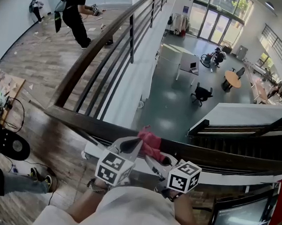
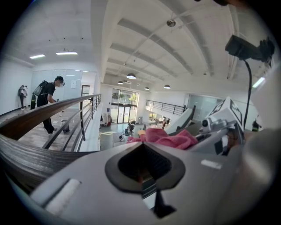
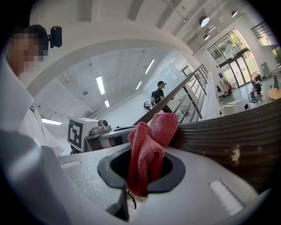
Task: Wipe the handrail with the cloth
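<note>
Two hand-held grippers meet at one dark wooden handrail [image 1: 89, 124], which turns a corner at the left and runs away along the landing. One pink cloth [image 1: 151, 140] lies bunched on top of the near rail. The right hand-held gripper [image 1: 153, 162] has its jaws closed on one fold of the cloth, with the rest bulging out toward the rail. The left hand-held gripper [image 1: 134, 144] has its jaws together with nothing between them. Its tip is just beside the cloth, and I cannot tell if they touch. Two people stand far off on the wooden landing, one with a backpack [image 1: 77, 10] and one by the wall [image 1: 36, 6]. On the floor below are one white desk [image 1: 189, 65], one round table [image 1: 232, 78] and one black chair [image 1: 201, 93].
</note>
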A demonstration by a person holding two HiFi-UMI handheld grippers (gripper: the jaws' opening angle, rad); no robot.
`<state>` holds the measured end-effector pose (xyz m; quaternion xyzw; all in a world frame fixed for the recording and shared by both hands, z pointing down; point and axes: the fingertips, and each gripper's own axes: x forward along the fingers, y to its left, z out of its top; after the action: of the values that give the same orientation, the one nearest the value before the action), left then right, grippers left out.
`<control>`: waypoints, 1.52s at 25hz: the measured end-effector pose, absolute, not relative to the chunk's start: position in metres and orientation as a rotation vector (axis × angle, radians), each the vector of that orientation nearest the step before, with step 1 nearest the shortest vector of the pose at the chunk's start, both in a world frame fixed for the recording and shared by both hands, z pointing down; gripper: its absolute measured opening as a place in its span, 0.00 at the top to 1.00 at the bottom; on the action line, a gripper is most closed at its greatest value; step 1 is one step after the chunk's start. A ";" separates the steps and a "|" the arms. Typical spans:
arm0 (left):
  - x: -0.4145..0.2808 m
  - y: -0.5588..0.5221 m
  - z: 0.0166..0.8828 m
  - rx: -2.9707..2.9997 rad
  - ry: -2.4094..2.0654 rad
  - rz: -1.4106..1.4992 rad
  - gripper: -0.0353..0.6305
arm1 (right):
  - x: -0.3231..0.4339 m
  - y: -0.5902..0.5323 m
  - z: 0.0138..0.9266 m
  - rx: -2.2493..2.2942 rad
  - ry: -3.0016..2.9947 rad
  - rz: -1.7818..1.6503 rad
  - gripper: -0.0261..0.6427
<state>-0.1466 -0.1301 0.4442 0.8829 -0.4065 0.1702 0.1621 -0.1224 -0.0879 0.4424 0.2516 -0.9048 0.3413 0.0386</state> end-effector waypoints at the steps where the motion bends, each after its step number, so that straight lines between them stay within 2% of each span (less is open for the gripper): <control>1: -0.145 -0.130 0.444 2.520 -1.161 0.488 0.94 | -0.121 -0.088 0.442 0.769 -2.775 1.047 0.87; 38: -0.102 -0.121 0.447 2.557 -1.167 0.514 0.94 | -0.077 -0.079 0.447 0.796 -2.792 1.068 0.87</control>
<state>-0.1024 -0.1208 0.4473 0.8860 -0.4042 0.1779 0.1416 -0.0771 -0.0794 0.4467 0.2571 -0.9023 0.3452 0.0242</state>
